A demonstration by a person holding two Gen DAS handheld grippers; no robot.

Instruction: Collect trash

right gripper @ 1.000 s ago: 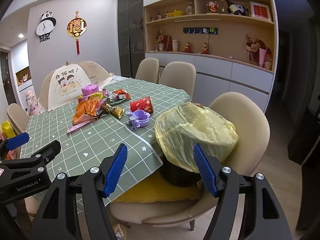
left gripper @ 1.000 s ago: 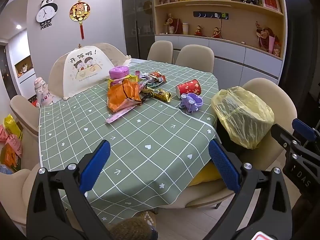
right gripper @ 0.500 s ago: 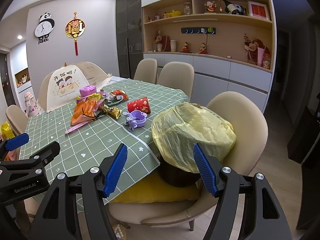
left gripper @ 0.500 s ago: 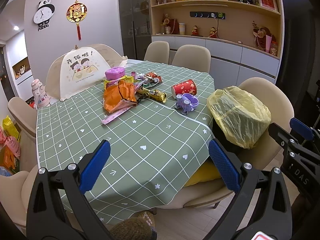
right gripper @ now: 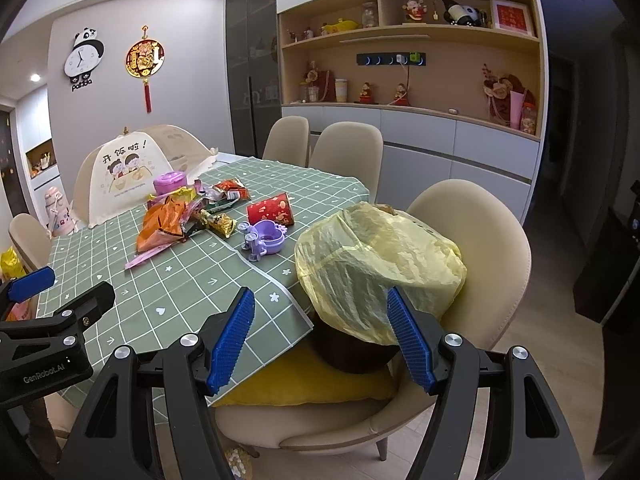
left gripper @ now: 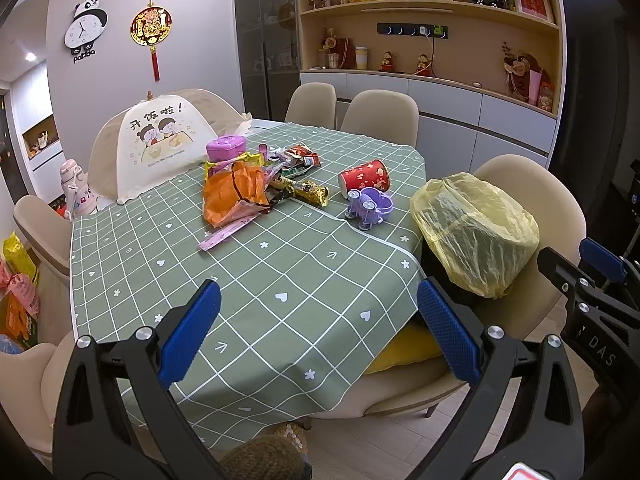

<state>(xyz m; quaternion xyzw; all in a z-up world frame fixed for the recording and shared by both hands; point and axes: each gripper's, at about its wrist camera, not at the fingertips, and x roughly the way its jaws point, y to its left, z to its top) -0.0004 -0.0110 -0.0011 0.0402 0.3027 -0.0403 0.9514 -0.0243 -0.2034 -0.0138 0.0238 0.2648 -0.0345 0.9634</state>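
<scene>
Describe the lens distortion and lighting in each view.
Left wrist view: fisheye bends the shelving, corners are black, and the tablecloth is evenly lit and sharp. Right wrist view: same curving, with the doorway at right dark and a bright ceiling spot at left.

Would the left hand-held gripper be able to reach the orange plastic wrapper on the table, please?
Probably yes: the left hand-held gripper is open, and only bare green checked tablecloth lies before the orange plastic wrapper.

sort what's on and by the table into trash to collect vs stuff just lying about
For the job:
orange wrapper
gold snack wrapper
pink strip
red paper cup
yellow bin bag

Lying about:
food cover
purple toy
purple box
pink bottle
</scene>
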